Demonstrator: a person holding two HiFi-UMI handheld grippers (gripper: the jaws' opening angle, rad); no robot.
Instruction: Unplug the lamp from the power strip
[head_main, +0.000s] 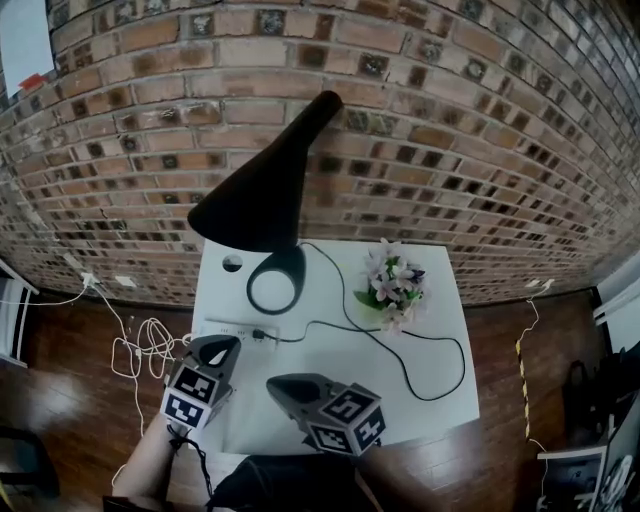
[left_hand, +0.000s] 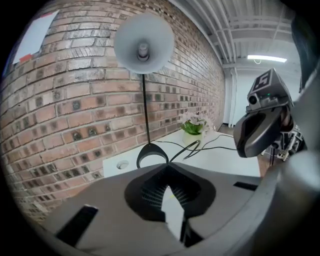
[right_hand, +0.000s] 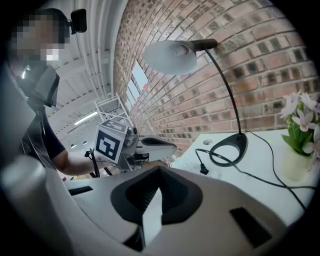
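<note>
Plug (head_main: 259, 335) small, power strip (head_main: 228, 328) faint on white table (head_main: 440, 330)

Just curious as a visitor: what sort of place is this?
Probably a loft-like studio or lab: a bare brick wall, an exposed ceiling with a strip light, and a lone white table staged with a black desk lamp.

The lamp (head_main: 275, 283) stands at the back left of the table (head_main: 440, 330), close to the wall (head_main: 450, 150), with the flowers (head_main: 392, 283) to its right. The power strip (head_main: 232, 330) lies before the lamp near the left edge, with the plug (head_main: 260, 335) in it.
</note>
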